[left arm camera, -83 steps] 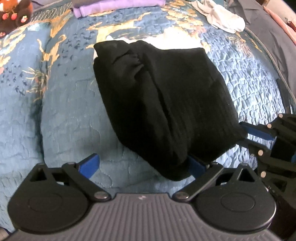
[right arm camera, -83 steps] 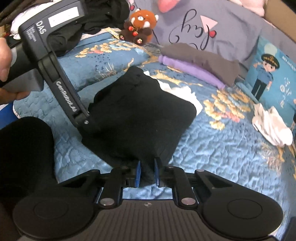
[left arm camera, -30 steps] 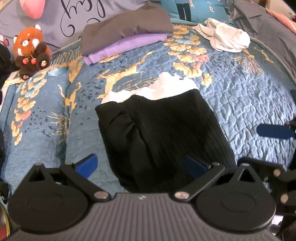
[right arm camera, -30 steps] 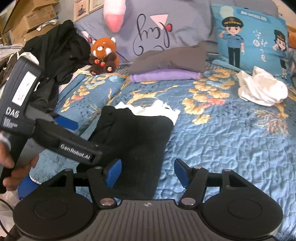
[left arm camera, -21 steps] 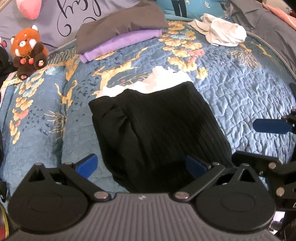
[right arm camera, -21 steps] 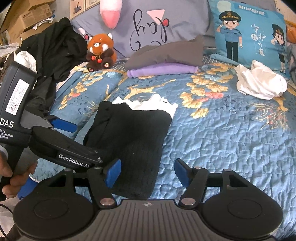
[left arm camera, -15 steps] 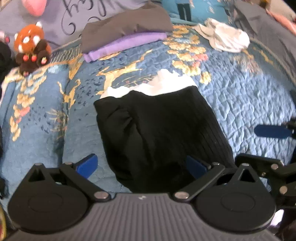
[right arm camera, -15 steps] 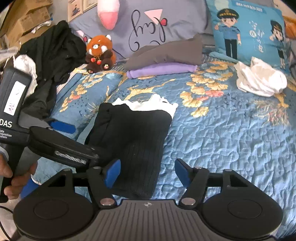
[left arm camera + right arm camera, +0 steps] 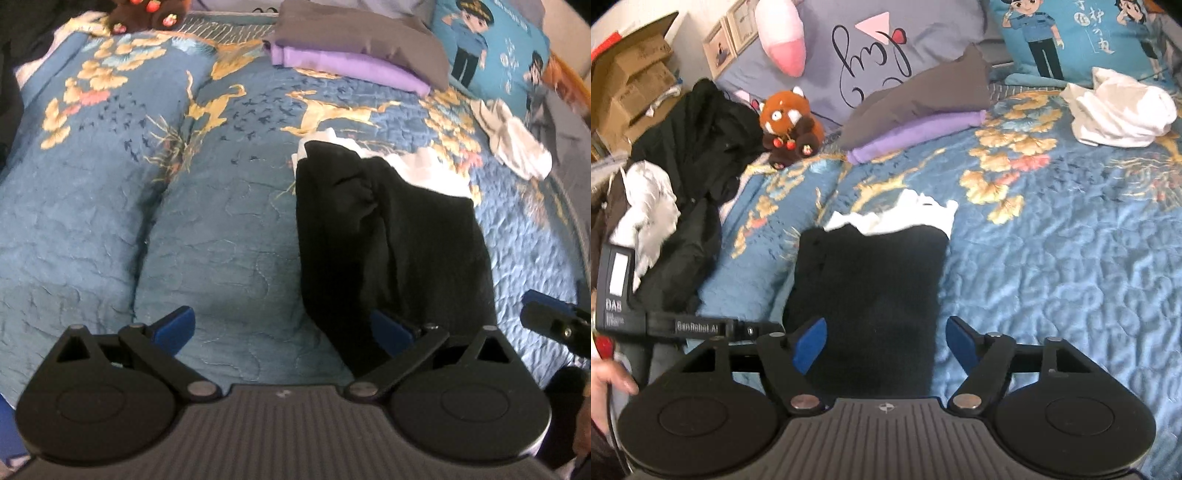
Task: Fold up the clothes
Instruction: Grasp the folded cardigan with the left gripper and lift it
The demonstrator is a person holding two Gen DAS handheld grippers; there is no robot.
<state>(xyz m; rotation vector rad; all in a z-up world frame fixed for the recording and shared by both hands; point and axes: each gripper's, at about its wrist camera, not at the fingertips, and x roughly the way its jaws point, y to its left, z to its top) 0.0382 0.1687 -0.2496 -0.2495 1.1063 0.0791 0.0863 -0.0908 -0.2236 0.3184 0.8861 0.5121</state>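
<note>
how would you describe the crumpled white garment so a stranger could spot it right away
Start from the blue quilted bedspread with gold flowers and look to its far right side, just below the blue cartoon-policeman pillow. The crumpled white garment lies there alone, bunched and unfolded, unlike the neat grey and purple folded stack or the folded black garment.

1 black folded garment (image 9: 871,288), 2 stacked folded (image 9: 916,110), 1 white crumpled (image 9: 1119,110), 1 plush (image 9: 790,125), approx 3 pillows (image 9: 1071,33).

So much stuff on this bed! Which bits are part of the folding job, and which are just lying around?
Part of the job: black garment, folded, with white fabric showing at its far edge; left gripper and right gripper, both open.

Lying about: red panda toy, purple and grey folded stack, crumpled white cloth, cartoon pillow.
</note>
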